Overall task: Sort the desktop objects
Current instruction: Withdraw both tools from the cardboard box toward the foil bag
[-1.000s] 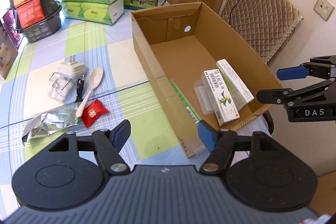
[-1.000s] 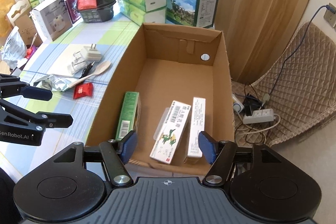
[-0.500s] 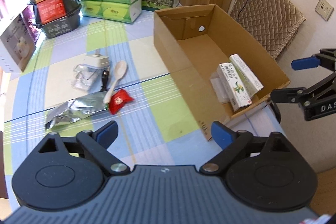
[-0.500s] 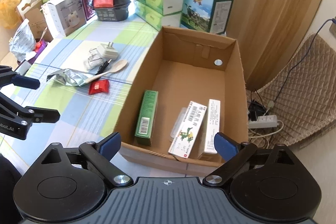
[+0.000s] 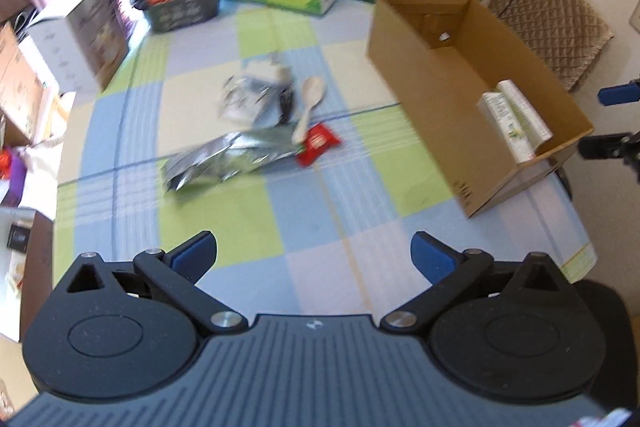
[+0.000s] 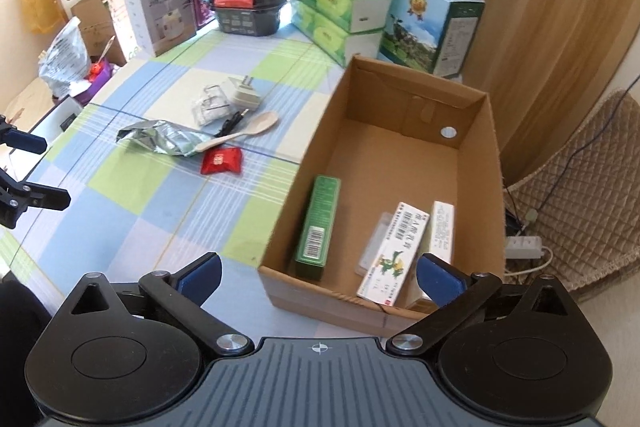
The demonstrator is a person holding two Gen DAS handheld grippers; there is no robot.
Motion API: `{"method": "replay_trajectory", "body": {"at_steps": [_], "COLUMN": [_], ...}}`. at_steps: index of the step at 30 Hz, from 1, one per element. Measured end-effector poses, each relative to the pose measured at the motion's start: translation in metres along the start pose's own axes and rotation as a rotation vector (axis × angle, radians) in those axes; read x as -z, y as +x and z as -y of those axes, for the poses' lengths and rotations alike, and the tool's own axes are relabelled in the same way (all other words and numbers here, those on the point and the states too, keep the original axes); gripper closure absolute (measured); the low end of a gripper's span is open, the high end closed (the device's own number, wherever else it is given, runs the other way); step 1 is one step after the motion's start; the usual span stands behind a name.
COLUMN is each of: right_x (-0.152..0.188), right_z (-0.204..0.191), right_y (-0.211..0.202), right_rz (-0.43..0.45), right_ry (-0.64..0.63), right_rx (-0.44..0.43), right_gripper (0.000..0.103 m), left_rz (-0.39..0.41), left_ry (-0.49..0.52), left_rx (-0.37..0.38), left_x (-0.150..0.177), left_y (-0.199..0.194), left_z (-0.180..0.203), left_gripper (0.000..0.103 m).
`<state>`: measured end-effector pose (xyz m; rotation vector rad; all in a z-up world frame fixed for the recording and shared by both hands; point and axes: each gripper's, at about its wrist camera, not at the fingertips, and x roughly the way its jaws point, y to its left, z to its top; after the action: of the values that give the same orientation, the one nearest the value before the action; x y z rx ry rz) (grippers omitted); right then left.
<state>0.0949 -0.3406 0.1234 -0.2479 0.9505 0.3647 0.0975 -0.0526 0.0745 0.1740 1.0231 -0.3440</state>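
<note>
Loose clutter on checked tablecloth, cardboard box (image 6: 404, 163) to its right.
Crinkled foil pouch (image 5: 228, 157), red sachet (image 6: 222, 161), wooden spoon (image 6: 244, 131) lie ahead of left gripper (image 5: 314, 257); right gripper (image 6: 318, 275) over box; both jaws spread, empty.

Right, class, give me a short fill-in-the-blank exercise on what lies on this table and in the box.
1. The green carton stands inside the cardboard ____.
2. The wooden spoon lies on the table beside a ____ sweet wrapper.
3. The left gripper and the right gripper both have their jaws ____.
4. The white plug lies ____ the box.

Missing words: box; red; open; outside
</note>
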Motion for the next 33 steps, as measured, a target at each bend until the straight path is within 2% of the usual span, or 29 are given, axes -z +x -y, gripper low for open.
{"method": "replay_trajectory", "body": {"at_steps": [9,16,26,33], "right_x": [-0.010,-0.017,-0.030,-0.042], "right_z": [-0.029,-0.054,-0.097,-0.119], "right_y": [0.007,0.018,0.046,0.089], "right_rz": [0.006,0.006,0.018,-0.022], "right_ry": [-0.071,-0.149,-0.344,-0.474], "right_rx": [-0.051,-0.080,-0.213,-0.253], "right_gripper": [0.002,0.002,0.002,0.002], "left_rz": [-0.024,-0.035,-0.030,-0.041], "left_ry": [-0.014,-0.017,0.141,0.273], "left_rx": [-0.078,-0.083,-0.020,0.011], "left_x": [0.027,0.038,0.032,0.016], "left_y": [-0.003,0.001,0.024,0.054], "left_z": [-0.052,-0.077,-0.075,-0.078], "left_gripper": [0.001,0.001,0.001,0.001]}}
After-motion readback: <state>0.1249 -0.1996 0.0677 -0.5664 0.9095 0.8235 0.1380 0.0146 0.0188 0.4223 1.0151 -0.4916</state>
